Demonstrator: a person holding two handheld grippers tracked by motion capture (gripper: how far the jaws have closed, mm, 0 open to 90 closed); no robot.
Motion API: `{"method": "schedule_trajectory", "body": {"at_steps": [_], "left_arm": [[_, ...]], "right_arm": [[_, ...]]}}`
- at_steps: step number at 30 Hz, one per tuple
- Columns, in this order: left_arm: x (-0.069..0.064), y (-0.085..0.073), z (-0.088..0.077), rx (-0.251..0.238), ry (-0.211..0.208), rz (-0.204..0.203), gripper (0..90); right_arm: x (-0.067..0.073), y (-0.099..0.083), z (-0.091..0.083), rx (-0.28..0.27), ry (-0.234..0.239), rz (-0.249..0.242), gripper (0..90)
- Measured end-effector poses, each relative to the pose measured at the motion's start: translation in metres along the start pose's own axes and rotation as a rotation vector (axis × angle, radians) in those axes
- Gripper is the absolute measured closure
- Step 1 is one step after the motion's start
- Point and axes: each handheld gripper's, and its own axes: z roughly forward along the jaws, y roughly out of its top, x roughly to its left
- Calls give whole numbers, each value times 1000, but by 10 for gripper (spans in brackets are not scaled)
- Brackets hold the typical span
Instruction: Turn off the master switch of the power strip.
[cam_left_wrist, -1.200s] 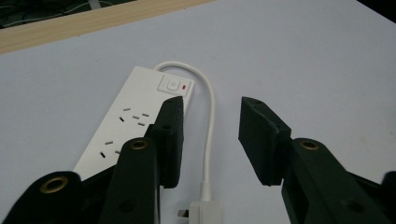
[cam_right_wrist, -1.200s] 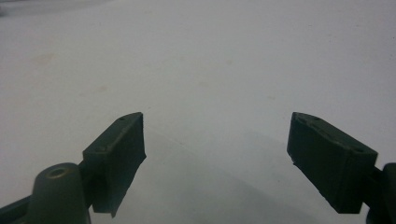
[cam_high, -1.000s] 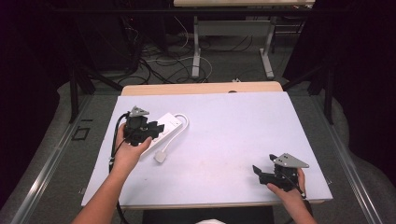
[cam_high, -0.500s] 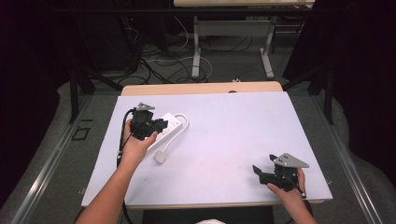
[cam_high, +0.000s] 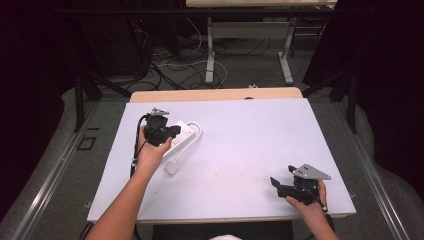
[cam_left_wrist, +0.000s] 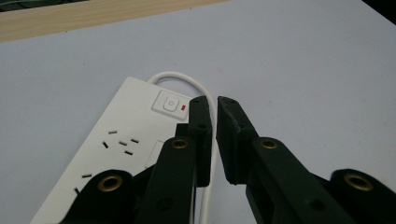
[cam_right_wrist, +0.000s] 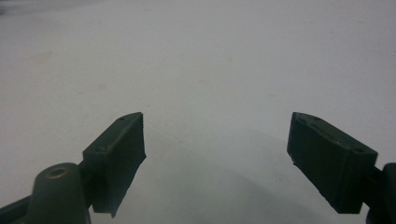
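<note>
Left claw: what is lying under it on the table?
Under the left claw lie a white power strip with its switch and the white cord. The claw covers part of the strip's near side.

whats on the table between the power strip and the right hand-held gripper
Mostly bare table, seen in the high view. The strip's white plug lies just near the power strip; nothing else before the right hand-held gripper.

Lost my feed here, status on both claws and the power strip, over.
Left claw nearly shut, over power strip by its switch. Right claw open, over bare table. White cable runs under the left claw.
</note>
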Motion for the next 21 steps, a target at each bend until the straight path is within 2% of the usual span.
{"method": "schedule_trajectory", "body": {"at_steps": [7,21], "left_arm": [[2,4,11,1,1,-23,896],[10,7,37,18,27,-58,900]], "right_arm": [[0,-1,0,1,2,6,188],[-1,-1,1,2,2,8,188]]}}
